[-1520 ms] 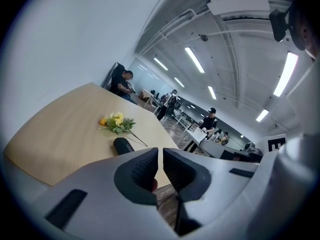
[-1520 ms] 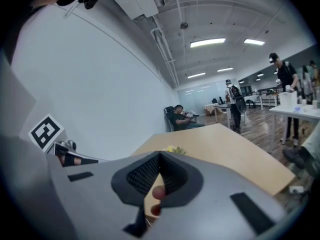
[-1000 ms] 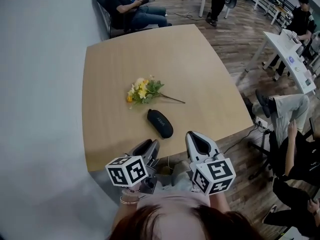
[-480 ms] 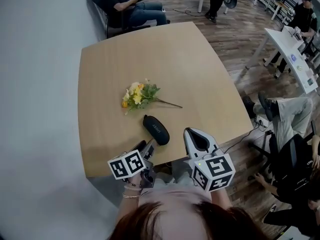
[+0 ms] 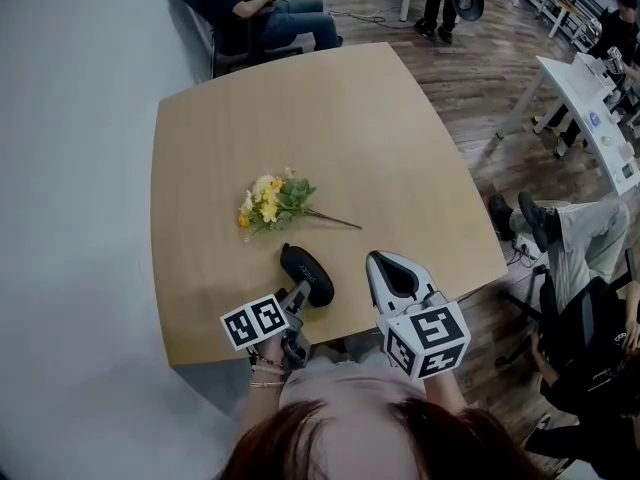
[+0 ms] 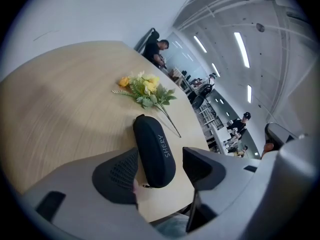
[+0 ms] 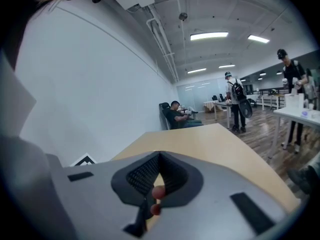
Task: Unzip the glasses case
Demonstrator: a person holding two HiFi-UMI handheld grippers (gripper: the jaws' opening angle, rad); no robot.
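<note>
Glasses case (image 5: 307,274) lies by the bench's (image 5: 300,118) near edge, between the jaws of the left hand-held gripper (image 6: 160,156), which have just been opening and stand apart. Right hand-held gripper (image 7: 159,159), jaws together, hangs to its right.

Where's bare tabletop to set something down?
Free: far half of the table beyond the flowers, plus right side past their stem. Crowded near edge: left gripper, jaws just opened wider, straddles the glasses case beside the right gripper.

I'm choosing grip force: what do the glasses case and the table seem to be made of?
Glasses case: probably matte black fabric over a firm shell; it holds a rounded form, shows no gloss and has a zip pull. Table: pale wood-look laminate or veneer, smooth, with faint grain.
</note>
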